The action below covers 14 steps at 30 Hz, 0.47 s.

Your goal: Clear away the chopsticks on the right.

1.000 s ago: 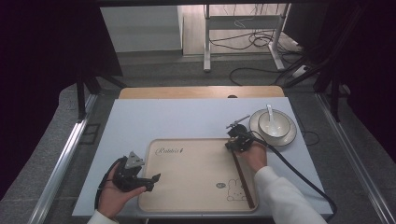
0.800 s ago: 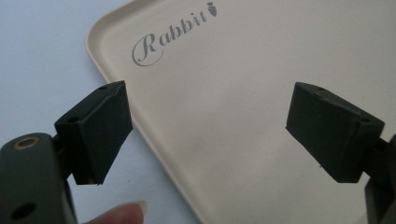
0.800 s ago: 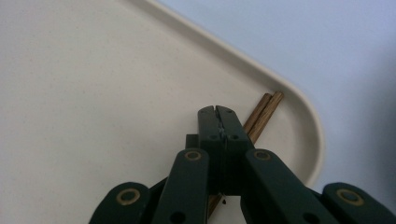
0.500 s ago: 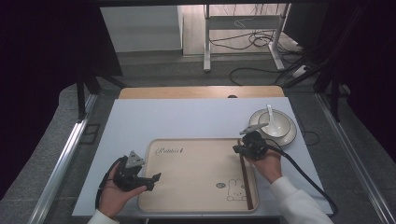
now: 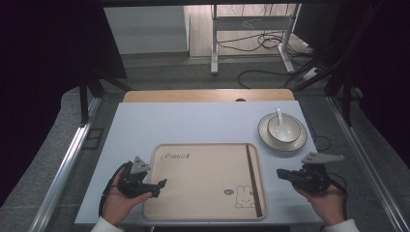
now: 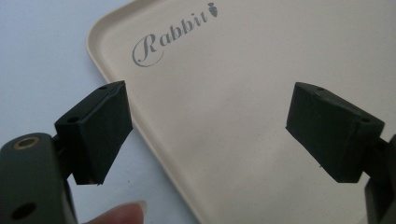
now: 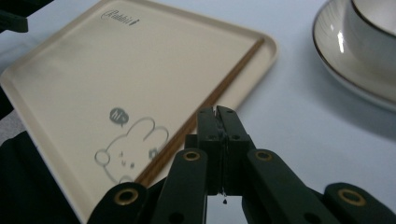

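A beige tray [image 5: 208, 166] printed with "Rabbit" and a rabbit drawing lies at the table's front centre. A pair of brown chopsticks [image 5: 254, 179] lies inside it along the right rim. My left gripper [image 5: 158, 187] rests at the tray's left edge, open, its jaws spread over the bare tray [image 6: 233, 140] in the left gripper view [image 6: 210, 93]. Right of the tray, my right gripper [image 5: 280, 173] is held above the table with its jaws shut on nothing [image 7: 217, 109]. It points toward the chopsticks [image 7: 224, 88] and the tray [image 7: 116, 70].
A white bowl [image 5: 284, 128] with a white spoon [image 5: 279, 116] in it stands on a plate [image 5: 296, 142] at the back right, also visible as plate [image 7: 345, 60] and bowl [image 7: 373, 28]. The white table [image 5: 193, 123] has bare room behind the tray.
My right gripper has drawn back from the far end of the chopsticks, moving right and toward the person, off the tray. The left gripper has not moved.
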{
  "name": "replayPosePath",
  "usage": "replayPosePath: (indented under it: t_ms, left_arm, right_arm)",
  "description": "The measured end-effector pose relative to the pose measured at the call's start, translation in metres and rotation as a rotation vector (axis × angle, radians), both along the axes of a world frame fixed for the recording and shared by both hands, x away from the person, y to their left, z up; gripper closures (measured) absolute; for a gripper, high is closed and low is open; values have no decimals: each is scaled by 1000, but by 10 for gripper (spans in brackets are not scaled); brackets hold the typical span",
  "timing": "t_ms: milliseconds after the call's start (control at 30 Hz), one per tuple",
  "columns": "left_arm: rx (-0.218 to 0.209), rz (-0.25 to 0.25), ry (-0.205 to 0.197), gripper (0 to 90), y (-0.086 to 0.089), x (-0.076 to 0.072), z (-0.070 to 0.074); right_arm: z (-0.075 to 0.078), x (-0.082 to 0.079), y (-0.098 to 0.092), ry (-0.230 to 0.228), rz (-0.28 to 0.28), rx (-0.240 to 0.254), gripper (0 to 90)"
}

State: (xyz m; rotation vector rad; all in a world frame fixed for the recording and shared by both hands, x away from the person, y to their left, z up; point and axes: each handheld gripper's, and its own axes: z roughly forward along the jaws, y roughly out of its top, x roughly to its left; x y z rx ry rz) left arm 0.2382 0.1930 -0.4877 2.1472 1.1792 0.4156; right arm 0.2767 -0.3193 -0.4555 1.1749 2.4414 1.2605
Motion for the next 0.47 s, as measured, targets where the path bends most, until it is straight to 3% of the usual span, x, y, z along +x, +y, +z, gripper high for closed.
replayPosePath:
  t_ms: [100, 200, 467]
  left_arm:
    - [5, -3, -1, 143, -1, 1, 0]
    - [10, -8, 3, 143, -2, 1, -1]
    - [1, 11, 1, 143, 2, 0, -1]
  right_arm:
    - [-2, -7, -10, -12, -8, 10, 754]
    - [-4, -6, -10, -33, -22, 7, 456]
    - [-5, -6, -4, -87, -42, -55, 306]
